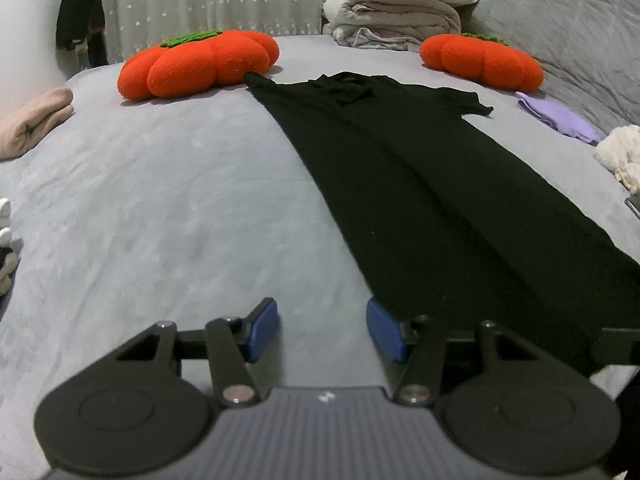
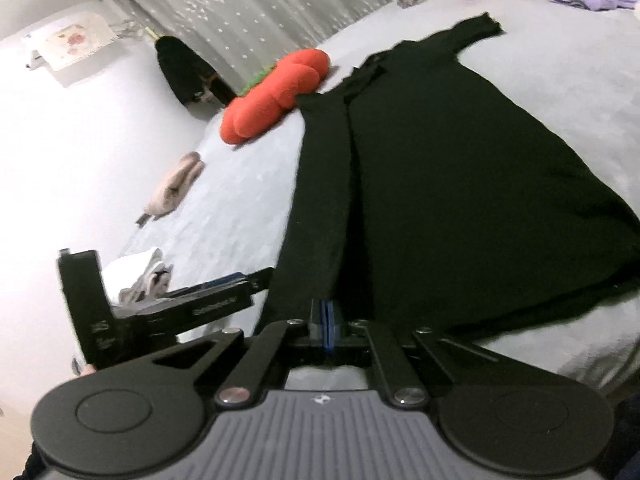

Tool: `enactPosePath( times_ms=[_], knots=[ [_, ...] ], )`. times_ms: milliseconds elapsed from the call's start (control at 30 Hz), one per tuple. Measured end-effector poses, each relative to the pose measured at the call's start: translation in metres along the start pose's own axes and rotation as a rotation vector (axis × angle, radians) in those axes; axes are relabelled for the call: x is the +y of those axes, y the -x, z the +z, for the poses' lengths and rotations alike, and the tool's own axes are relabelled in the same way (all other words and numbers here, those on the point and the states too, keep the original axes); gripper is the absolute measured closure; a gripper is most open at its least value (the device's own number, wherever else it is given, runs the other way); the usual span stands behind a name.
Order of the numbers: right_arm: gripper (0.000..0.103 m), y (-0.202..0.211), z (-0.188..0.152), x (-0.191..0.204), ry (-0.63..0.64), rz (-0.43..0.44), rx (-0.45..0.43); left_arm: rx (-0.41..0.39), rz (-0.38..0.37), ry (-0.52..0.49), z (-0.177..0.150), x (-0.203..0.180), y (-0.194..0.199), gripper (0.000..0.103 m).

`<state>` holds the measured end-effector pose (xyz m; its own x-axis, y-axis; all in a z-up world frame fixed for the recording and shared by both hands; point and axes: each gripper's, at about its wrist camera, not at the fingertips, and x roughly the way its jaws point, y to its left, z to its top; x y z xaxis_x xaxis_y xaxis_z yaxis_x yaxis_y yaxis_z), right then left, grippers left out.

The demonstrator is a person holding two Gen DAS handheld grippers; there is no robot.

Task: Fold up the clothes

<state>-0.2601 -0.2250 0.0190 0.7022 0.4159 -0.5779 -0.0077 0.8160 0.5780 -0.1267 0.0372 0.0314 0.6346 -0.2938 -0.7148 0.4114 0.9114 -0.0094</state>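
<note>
A long black garment lies flat on the grey bed, neck end far, hem end near me. In the right wrist view its left side is folded lengthwise over the black garment. My right gripper is shut at the near hem, blue pads pressed together where the fold's edge runs in. My left gripper stands open just left of the hem corner, bare sheet between its pads, its right pad at the cloth's edge. It also shows side-on as the left gripper.
Two orange pumpkin cushions sit beyond the garment. A folded pink cloth lies far left and a lilac one at the right. Stacked bedding stands at the back. White clothes lie by the bed's left edge.
</note>
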Motion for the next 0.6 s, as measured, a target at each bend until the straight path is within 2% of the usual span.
enactPosePath(
  times_ms=[100,233,367,533,600],
  knots=[
    [0.099,-0.006,0.002,-0.008,0.0,-0.057,0.012,0.002,0.024,-0.061,-0.002,-0.007,0.001,0.052],
    [0.099,-0.014,0.002,-0.018,-0.036,-0.053,0.049,0.005,0.044,-0.13,-0.006,-0.017,0.003,0.052],
    [0.099,-0.012,0.005,-0.02,-0.048,-0.032,0.043,0.01,0.028,-0.098,-0.002,-0.012,0.006,0.051],
    [0.097,-0.013,0.002,-0.021,-0.024,-0.062,0.034,0.01,0.01,-0.036,0.001,-0.001,0.007,0.05],
    [0.083,-0.012,0.003,-0.022,-0.048,-0.039,0.029,0.012,-0.008,-0.022,0.001,0.001,0.009,0.05]
  ],
)
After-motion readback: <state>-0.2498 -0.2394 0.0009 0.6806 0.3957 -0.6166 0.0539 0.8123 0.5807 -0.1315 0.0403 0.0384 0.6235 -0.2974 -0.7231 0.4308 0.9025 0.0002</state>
